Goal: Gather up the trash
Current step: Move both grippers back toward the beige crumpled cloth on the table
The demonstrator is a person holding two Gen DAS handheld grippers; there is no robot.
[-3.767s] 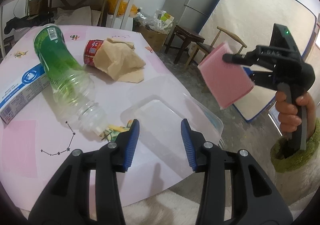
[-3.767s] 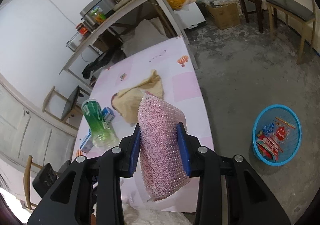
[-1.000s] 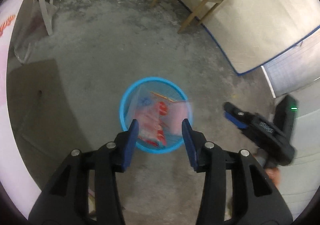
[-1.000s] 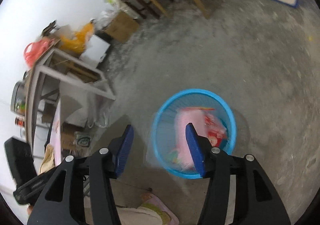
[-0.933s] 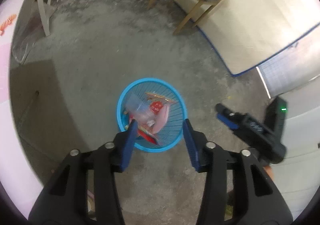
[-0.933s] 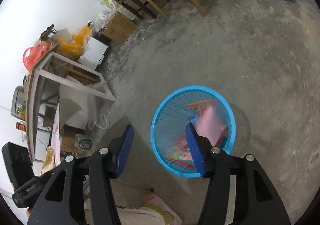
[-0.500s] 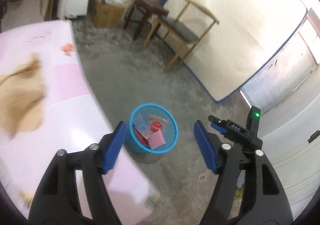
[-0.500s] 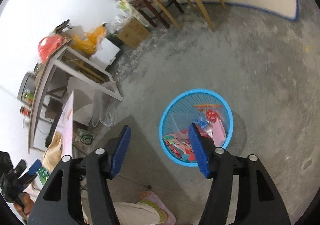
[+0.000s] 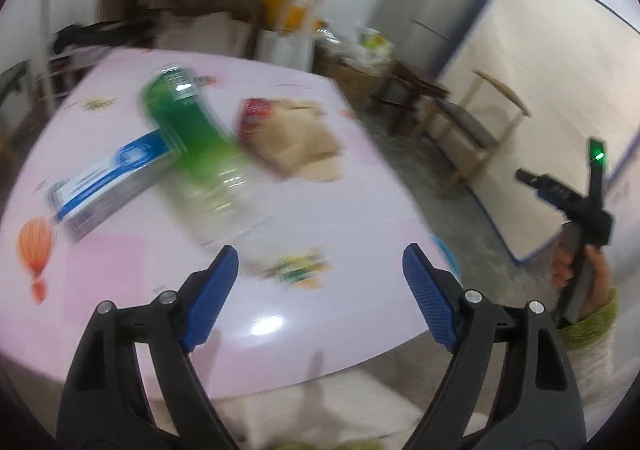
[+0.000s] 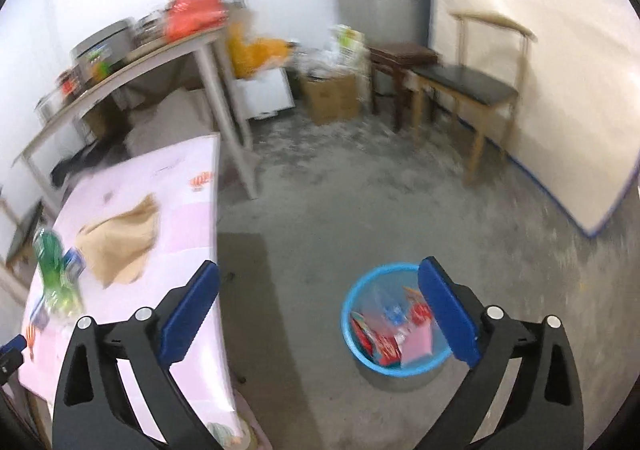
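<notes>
My left gripper [image 9: 320, 282] is open and empty above the near edge of the pink table [image 9: 100, 274]. On the table lie a green plastic bottle [image 9: 192, 145], a blue and white box [image 9: 108, 177], a red can [image 9: 252, 117] under crumpled brown paper [image 9: 296, 141], and a small wrapper [image 9: 298, 270]. My right gripper [image 10: 320, 310] is open and empty above the floor. The blue trash basket [image 10: 396, 318] on the floor holds the pink sponge [image 10: 416, 346] and wrappers. The right gripper also shows in the left wrist view [image 9: 568, 201].
A wooden chair [image 10: 468, 89], a dark stool [image 10: 400, 57] and a cardboard box [image 10: 332, 97] stand by the far wall. A cluttered side table [image 10: 132, 61] stands behind the pink table. A white panel [image 10: 552, 89] leans at the right.
Both grippers have swung up from above the basket. The left now faces the table, the right the room. Both opened wider. The pink sponge, earlier held by the right gripper, lies in the basket.
</notes>
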